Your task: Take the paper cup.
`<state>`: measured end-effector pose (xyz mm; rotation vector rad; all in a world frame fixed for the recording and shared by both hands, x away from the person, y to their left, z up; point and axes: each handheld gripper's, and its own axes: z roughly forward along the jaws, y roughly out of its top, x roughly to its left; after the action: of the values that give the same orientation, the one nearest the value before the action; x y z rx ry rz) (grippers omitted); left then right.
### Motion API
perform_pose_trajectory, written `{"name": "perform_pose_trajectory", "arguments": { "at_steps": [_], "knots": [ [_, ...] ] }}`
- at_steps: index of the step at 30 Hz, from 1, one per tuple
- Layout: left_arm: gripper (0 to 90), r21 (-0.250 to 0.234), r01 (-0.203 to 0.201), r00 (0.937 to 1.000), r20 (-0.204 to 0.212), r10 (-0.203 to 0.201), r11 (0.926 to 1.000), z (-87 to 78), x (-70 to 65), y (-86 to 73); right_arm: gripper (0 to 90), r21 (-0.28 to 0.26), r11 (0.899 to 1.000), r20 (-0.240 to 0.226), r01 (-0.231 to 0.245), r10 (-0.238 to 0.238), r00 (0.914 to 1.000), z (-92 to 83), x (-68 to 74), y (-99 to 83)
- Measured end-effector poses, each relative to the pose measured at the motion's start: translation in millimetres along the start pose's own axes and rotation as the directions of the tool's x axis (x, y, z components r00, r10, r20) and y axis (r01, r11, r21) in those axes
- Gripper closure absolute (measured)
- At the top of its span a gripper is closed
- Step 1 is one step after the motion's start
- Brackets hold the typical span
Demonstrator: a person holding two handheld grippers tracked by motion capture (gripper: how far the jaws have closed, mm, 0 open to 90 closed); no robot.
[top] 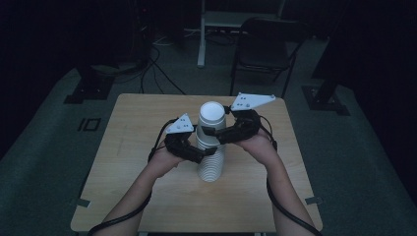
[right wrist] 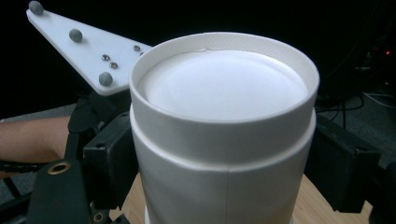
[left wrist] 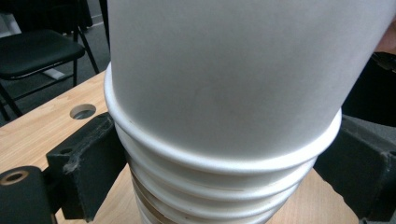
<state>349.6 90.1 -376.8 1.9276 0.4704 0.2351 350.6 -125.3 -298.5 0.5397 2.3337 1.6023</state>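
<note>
High view: a stack of white paper cups (top: 211, 147) is seen upside down near the middle of the wooden table (top: 133, 162) | left gripper (top: 195, 153): jaws pressed on the stack's lower rims (left wrist: 224, 172); right gripper (top: 212, 132): jaws clamped on the top cup (right wrist: 224, 140), higher up | a black chair (top: 265, 46) is seen beyond the table

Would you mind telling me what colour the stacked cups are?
The stacked cups are plain white, clearest in the right gripper view.
</note>
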Motion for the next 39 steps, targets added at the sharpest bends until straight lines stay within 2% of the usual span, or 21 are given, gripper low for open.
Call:
{"name": "perform_pose_trajectory", "arguments": {
  "at_steps": [3,6,11,18,39],
  "knots": [
    [7.2,0.002,-0.002,1.0000,0.000,0.002,1.0000,0.1,0.0,0.3,19.3,-0.024,1.000,0.004,-0.013,0.013,0.9999,-3.1,-0.3,3.6],
    [7.2,0.003,-0.001,1.0000,0.001,0.001,1.0000,-0.1,0.1,0.4,19.3,-0.032,0.999,0.007,-0.004,0.005,1.0000,-5.2,-0.1,7.5],
    [7.2,0.006,-0.002,1.0000,0.002,0.002,1.0000,-0.4,0.3,0.4,19.4,-0.013,1.000,0.016,0.013,-0.013,0.9998,-4.6,2.3,13.8],
    [7.2,0.010,-0.002,1.0000,0.003,0.002,0.9999,-0.8,0.4,0.7,19.4,-0.018,1.000,0.014,0.008,-0.008,0.9999,-6.2,2.2,20.1],
    [7.2,0.012,-0.005,1.0000,0.001,0.005,0.9999,-0.3,0.6,1.3,19.7,-0.104,0.995,0.056,0.007,-0.001,0.9984,-26.7,1.6,47.7]
  ]
}}
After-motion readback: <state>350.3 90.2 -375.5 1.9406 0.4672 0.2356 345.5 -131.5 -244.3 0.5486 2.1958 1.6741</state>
